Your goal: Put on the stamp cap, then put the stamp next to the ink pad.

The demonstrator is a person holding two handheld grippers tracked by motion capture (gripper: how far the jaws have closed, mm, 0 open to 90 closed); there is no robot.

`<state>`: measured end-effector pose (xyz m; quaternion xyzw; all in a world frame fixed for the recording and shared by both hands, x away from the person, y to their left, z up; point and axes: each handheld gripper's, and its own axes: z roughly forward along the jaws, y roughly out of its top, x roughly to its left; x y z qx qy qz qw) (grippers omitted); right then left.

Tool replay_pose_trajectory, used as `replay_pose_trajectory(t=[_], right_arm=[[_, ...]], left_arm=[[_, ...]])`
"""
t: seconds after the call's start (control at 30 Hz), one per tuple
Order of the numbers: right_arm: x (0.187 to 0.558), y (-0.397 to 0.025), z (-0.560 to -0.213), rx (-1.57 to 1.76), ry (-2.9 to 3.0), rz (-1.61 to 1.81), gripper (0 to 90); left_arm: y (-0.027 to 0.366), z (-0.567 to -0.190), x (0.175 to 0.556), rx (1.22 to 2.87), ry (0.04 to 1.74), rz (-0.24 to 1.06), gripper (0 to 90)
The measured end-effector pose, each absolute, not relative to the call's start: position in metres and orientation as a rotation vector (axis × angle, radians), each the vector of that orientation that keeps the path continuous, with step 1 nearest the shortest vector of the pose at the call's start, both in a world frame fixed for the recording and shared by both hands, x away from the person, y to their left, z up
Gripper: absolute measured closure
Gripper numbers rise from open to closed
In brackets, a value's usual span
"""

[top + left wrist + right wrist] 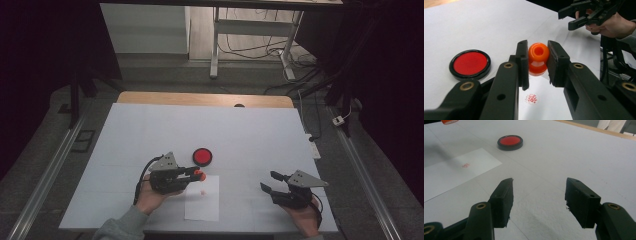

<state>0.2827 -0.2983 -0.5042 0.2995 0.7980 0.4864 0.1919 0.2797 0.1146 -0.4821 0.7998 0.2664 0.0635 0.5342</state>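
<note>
Table (250,135) lies bare around stamp-holding left gripper (196,173).

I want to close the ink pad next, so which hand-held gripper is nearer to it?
Left. The left hand-held gripper, shut on the orange stamp, is just beside the red ink pad; the right hand-held gripper, open, sits well off toward the table's right side.

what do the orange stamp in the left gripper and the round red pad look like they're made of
Orange stamp: probably glossy moulded plastic, smooth and slightly translucent, with soft highlights. Round red pad: shiny black rim, likely plastic or metal, around a matte red, ink-soaked-looking centre. Left gripper clamps the stamp above the white paper.
</note>
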Motion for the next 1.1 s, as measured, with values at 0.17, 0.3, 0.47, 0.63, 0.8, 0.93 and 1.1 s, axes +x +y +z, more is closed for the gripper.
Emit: replay_pose_trajectory(t=[0.17,0.3,0.47,0.63,0.8,0.93,1.1], right_arm=[[0.283,-0.298,-0.504,0.838,2.245,1.359,39.3],[0.284,-0.298,-0.505,0.839,2.244,1.361,39.3],[0.284,-0.298,-0.506,0.842,2.243,1.359,39.3],[0.284,-0.297,-0.506,0.839,2.245,1.357,39.3],[0.285,-0.296,-0.506,0.833,2.250,1.362,39.4],[0.285,-0.297,-0.506,0.834,2.246,1.363,39.4],[0.285,-0.297,-0.506,0.841,2.244,1.359,39.5]], left_arm=[[0.117,-0.479,0.281,1.898,0.637,0.162,72.3],[0.119,-0.477,0.283,1.890,0.643,0.172,72.2],[0.121,-0.475,0.285,1.886,0.652,0.187,72.2],[0.124,-0.474,0.287,1.888,0.669,0.203,72.3],[0.124,-0.476,0.289,1.899,0.679,0.208,72.2],[0.124,-0.477,0.291,1.906,0.685,0.220,72.2],[0.130,-0.479,0.297,1.913,0.716,0.245,72.2]])
